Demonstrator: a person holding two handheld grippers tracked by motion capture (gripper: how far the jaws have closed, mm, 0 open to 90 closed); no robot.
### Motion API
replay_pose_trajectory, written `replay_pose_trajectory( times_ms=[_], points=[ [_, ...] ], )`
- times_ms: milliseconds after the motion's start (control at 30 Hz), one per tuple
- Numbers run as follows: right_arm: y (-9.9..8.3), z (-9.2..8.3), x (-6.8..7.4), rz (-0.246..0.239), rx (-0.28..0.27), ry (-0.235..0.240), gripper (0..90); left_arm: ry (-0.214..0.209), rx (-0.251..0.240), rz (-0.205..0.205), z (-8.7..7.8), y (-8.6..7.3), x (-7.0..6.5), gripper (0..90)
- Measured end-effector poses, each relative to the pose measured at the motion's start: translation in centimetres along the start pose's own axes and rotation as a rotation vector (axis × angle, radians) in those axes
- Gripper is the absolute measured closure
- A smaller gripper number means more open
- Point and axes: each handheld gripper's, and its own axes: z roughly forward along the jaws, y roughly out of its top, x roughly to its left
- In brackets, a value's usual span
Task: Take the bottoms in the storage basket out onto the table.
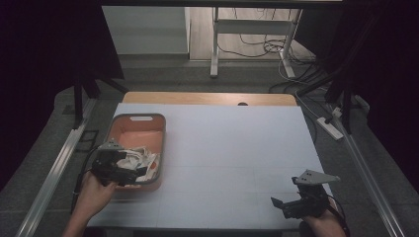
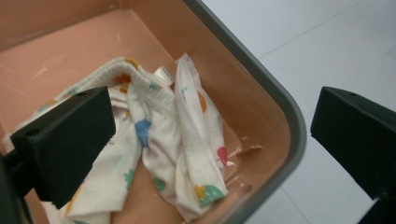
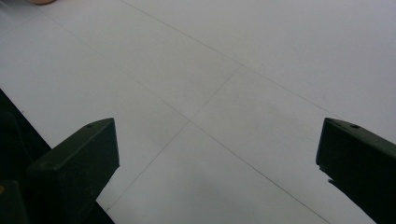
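The white-topped table (image 1: 232, 158) carries a salmon-pink plastic bin with a grey rim (image 1: 160, 148) at nine o'clock, holding a crumpled white cloth with coloured prints (image 2: 163, 140). The left gripper (image 1: 129, 174) hovers spread above it, apparently for grabbing; the right gripper (image 1: 280, 206) waits spread at five o'clock.

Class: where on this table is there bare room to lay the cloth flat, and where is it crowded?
Bare: the white table top between the basket and right claw. Crowded: the basket's near end, with cloth and left claw.

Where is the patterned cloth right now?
In the high view, the patterned cloth lies crumpled in the near end of the orange bin at the table's left, under the open left claw.
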Motion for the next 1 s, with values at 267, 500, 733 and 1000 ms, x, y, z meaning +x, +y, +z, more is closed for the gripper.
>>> replay_pose_trajectory(
  times_ms=[267, 500, 733, 1000],
  points=[
    [0.0, 0.0, 0.0, -0.006, 0.005, -0.003, 0.0, -0.035, 0.031, 0.003, 0.7, 1.1, 1.4, 0.7],
    [0.0, 0.0, 0.0, -0.005, 0.005, -0.004, 0.0, -0.041, 0.030, -0.004, 1.0, 1.7, 2.0, 1.0],
    [0.0, 0.1, 0.0, -0.010, 0.010, -0.005, 0.0, -0.004, 0.019, 0.002, 1.9, 2.4, 2.5, 0.0],
    [0.0, 0.1, 0.1, -0.011, 0.012, -0.003, 0.0, -0.012, 0.084, -0.054, 3.2, 3.1, 3.4, 0.0]
  ],
)
